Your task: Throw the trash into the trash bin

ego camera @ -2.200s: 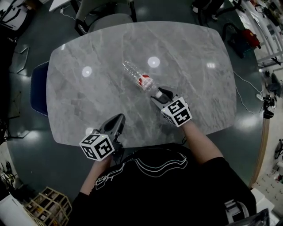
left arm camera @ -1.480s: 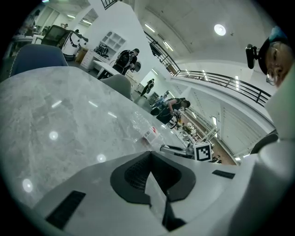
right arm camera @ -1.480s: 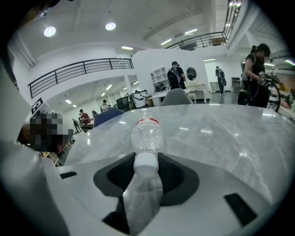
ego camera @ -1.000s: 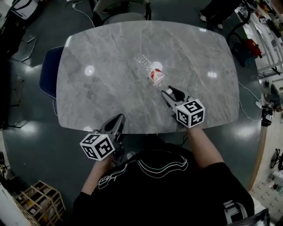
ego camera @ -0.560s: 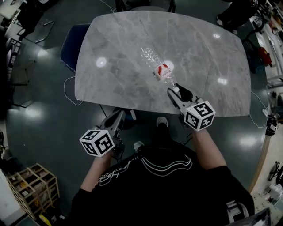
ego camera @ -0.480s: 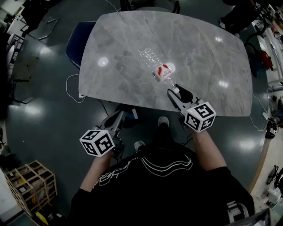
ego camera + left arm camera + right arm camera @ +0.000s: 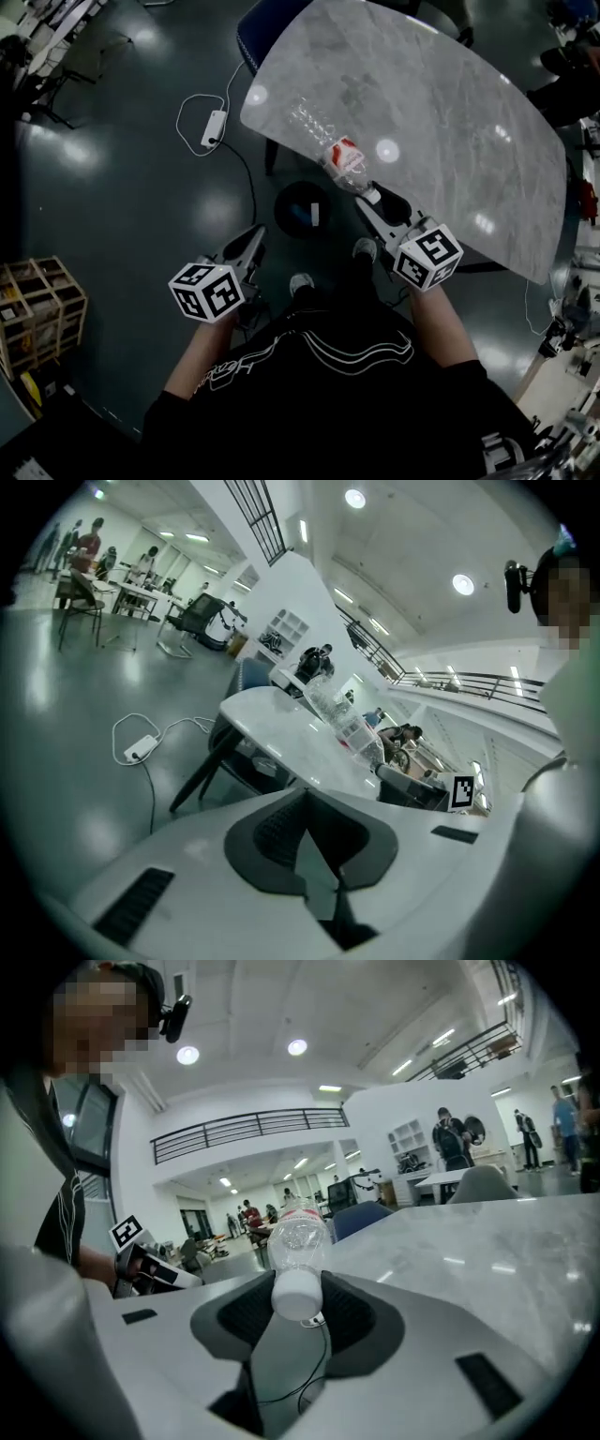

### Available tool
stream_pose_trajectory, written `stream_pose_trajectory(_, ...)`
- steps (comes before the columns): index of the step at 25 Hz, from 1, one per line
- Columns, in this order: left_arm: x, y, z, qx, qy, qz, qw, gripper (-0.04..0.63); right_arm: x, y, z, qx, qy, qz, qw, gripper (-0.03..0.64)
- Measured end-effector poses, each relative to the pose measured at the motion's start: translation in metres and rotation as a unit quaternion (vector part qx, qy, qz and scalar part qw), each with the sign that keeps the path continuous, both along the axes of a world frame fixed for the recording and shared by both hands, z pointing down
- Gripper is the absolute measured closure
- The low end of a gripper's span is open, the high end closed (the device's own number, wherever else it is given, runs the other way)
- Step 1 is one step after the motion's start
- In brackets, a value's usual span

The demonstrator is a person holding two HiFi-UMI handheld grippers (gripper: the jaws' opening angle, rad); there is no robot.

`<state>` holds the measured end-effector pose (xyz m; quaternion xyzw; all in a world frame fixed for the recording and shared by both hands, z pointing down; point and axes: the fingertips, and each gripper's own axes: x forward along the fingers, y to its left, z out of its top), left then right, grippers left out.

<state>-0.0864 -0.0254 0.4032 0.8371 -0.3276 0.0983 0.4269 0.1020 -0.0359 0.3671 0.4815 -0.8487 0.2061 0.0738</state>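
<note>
Right claw [image 7: 373, 197] is pinching the clear plastic bottle [image 7: 328, 150] by its white cap end, so the long body is sticking out in front, up off the grey table [image 7: 450, 112]. Left claw [image 7: 249, 246] is hanging closed and empty. Black trash bin [image 7: 284, 199] is sitting on the floor nearby, probably waiting for the bottle

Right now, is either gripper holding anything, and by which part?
The right gripper holds the clear plastic bottle by its white-capped neck. The left gripper is shut and empty.
</note>
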Motion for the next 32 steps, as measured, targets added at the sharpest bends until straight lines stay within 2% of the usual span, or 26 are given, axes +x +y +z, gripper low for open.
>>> stream_pose_trajectory(2,-0.03,0.003,0.011,-0.009,0.002,-0.026,0.9996,0.589,-0.037,-0.007,0.007,-0.005,0.008,-0.033,0.999,0.44)
stream_pose_trajectory(9,-0.09,0.014,0.052,-0.038,-0.003,-0.095,0.9948,0.589,-0.119,-0.025,0.051,-0.034,0.011,-0.116,0.993,0.44)
stream_pose_trajectory(12,-0.118,0.029,0.075,-0.061,-0.008,-0.128,0.9899,0.589,-0.154,-0.02,0.082,-0.062,0.039,-0.151,0.986,0.44)
stream_pose_trajectory(16,-0.144,0.035,0.123,-0.099,-0.012,-0.166,0.981,0.589,-0.178,-0.017,0.144,-0.108,0.09,-0.182,0.973,0.44)
stream_pose_trajectory(20,-0.148,0.045,0.18,-0.146,-0.018,-0.186,0.9715,0.589,-0.174,-0.012,0.208,-0.154,0.115,-0.197,0.961,0.44)
stream_pose_trajectory(25,-0.129,0.061,0.236,-0.211,-0.012,-0.196,0.9576,0.589,-0.144,-0.004,0.29,-0.215,0.153,-0.184,0.947,0.44)
stream_pose_trajectory(28,-0.113,0.057,0.246,-0.226,0.001,-0.194,0.9547,0.589,-0.127,-0.008,0.328,-0.23,0.197,-0.182,0.936,0.44)
stream_pose_trajectory(32,-0.092,0.052,0.254,-0.236,0.006,-0.18,0.955,0.589,-0.105,-0.013,0.378,-0.253,0.255,-0.184,0.915,0.44)
